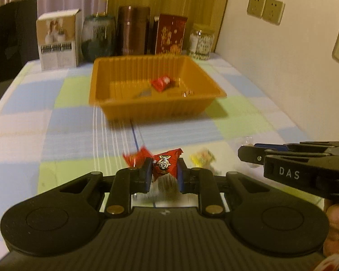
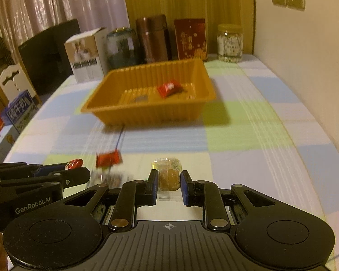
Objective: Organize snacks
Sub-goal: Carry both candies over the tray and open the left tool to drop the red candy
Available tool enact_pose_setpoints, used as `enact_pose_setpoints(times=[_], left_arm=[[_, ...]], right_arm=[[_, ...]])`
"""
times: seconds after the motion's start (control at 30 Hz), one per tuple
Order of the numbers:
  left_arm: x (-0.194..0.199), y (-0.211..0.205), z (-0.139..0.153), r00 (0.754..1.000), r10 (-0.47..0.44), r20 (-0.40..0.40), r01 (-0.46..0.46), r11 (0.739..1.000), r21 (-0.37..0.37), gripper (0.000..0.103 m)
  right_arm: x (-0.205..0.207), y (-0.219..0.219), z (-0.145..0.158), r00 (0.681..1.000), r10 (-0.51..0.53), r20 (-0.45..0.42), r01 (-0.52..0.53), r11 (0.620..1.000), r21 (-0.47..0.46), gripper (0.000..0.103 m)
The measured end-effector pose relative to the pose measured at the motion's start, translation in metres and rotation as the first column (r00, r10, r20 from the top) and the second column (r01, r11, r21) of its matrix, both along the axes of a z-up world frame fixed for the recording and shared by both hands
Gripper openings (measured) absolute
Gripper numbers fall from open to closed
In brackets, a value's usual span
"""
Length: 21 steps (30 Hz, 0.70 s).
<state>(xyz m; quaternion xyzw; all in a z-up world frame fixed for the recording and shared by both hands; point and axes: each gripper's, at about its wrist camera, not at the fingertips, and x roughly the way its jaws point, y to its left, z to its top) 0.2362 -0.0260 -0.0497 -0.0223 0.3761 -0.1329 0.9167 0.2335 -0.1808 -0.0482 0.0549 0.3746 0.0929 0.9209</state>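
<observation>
An orange plastic tray (image 1: 115, 85) (image 2: 106, 103) stands mid-table with a red wrapped snack (image 1: 161, 82) (image 2: 169, 88) inside. My left gripper (image 1: 164, 172) is shut on a red cartoon-printed snack packet (image 1: 166, 163), held just above the cloth. Another red wrapper (image 1: 135, 157) (image 2: 108, 159) lies just left of it, a yellow candy (image 1: 202, 158) to its right. My right gripper (image 2: 169, 184) has its pads around a clear-wrapped brown snack (image 2: 168, 177) on the cloth, with a small gap on the right side. It also shows at the right of the left wrist view (image 1: 250, 155).
A checked tablecloth (image 1: 56, 135) covers the table. Along the back stand a white box (image 1: 58, 38), a glass jar (image 1: 98, 37), a brown flask (image 1: 133, 29), a red box (image 1: 170, 35) and a candy jar (image 1: 201, 41). A wall (image 1: 293, 67) runs along the right. A dark chair (image 2: 49, 52) stands at the left.
</observation>
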Motion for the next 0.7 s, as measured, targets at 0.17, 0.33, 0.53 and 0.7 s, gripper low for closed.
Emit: enact_pose_setpoints(times=[0.17,0.33,0.53,0.7], left_arm=[[0.026,0.002,0.020,0.999,-0.007,0.045,0.007,1.000,0.007,0.020],[0.056,0.006,0.034,0.997,-0.013,0.077,0.012,1.000,0.016,0.020],[0.092,0.010,0.039,0.996,-0.011,0.086,0.009,1.000,0.016,0.020],[0.124,0.014,0.038,0.997,-0.002,0.082,0.001,1.000,0.019,0.020]], right_arm=[[0.026,-0.002,0.021,0.999,0.006,0.040,-0.007,1.000,0.007,0.021],[0.055,-0.005,0.037,0.998,0.016,0.064,-0.017,1.000,0.018,0.021],[0.095,-0.007,0.048,0.997,0.016,0.073,-0.019,0.999,0.032,0.021],[0.129,-0.007,0.051,0.998,0.017,0.065,-0.019,0.999,0.039,0.021]])
